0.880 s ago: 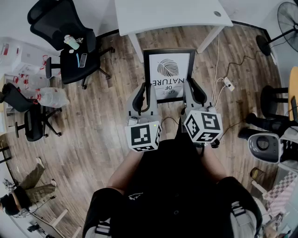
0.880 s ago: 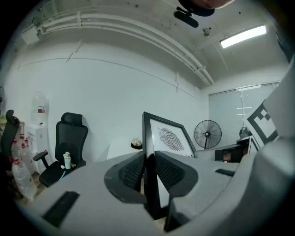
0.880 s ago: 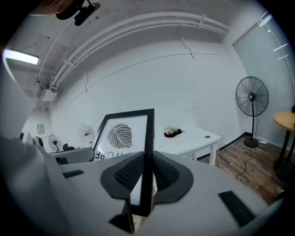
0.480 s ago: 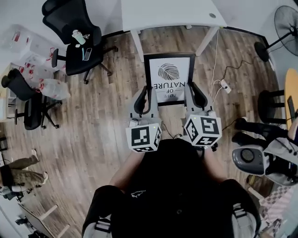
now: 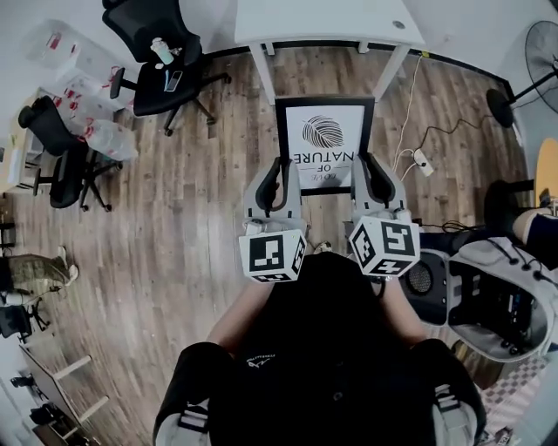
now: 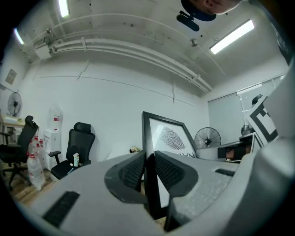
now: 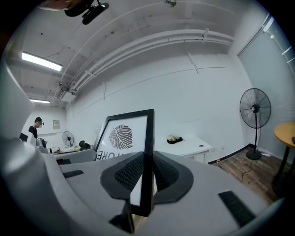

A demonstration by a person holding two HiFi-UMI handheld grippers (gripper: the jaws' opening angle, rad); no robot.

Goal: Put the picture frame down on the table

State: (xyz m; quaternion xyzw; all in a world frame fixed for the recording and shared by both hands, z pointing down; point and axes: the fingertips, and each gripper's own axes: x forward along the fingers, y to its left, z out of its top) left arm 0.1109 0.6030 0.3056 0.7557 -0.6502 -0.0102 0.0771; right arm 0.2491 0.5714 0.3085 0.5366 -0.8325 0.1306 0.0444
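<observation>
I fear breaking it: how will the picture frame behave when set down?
Probably stiff: the picture frame looks unbent with the left claw and right claw pinching only its side edges. Thin, so it may tip if stood upright.

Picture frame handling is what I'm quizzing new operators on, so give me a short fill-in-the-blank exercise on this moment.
1. The left gripper is shut on the picture frame's ____ side edge, the right gripper on the opposite one.
2. The frame is held over the wooden ____, short of the white table.
3. The largest word on its print is ____.
Missing words: left; floor; NATURE.
</observation>
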